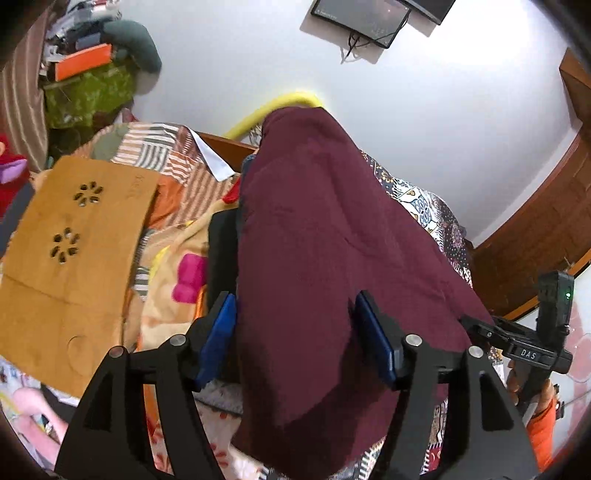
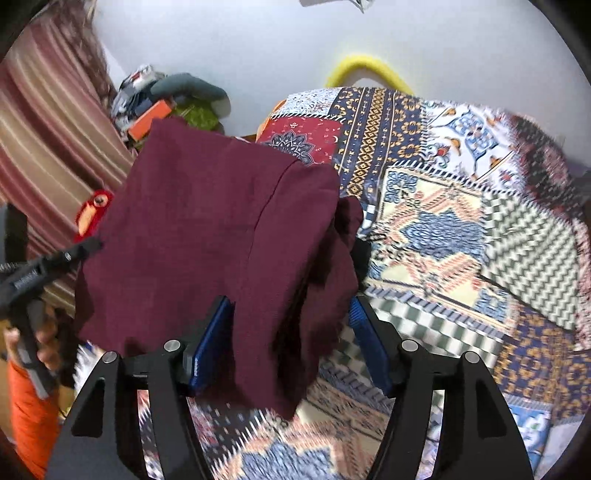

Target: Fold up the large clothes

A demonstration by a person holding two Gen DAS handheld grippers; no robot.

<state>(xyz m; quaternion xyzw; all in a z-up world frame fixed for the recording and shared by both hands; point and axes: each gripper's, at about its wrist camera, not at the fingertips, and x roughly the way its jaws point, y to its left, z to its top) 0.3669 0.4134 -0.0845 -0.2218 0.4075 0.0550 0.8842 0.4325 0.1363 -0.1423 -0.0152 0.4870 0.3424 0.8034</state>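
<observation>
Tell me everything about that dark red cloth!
The dark red cloth is plain, soft-looking fabric with a seam down it, folded into layers with dangling edges. It lies over a patterned bedspread. It sits between the open left tongs and the open right tongs, brushing their blue pads.

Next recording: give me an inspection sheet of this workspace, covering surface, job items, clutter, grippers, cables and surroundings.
Surface: bed under a patchwork bedspread.
Job's things: maroon garment, folded over, lying between both sets of fingers.
Clutter: brown perforated board, pink toy, pile of clothes and an orange box in the corner.
Grippers: left gripper and right gripper open, garment between the pads.
Cables: dark cable hanging below a wall screen.
Surroundings: white wall, striped curtain, yellow tube.
</observation>
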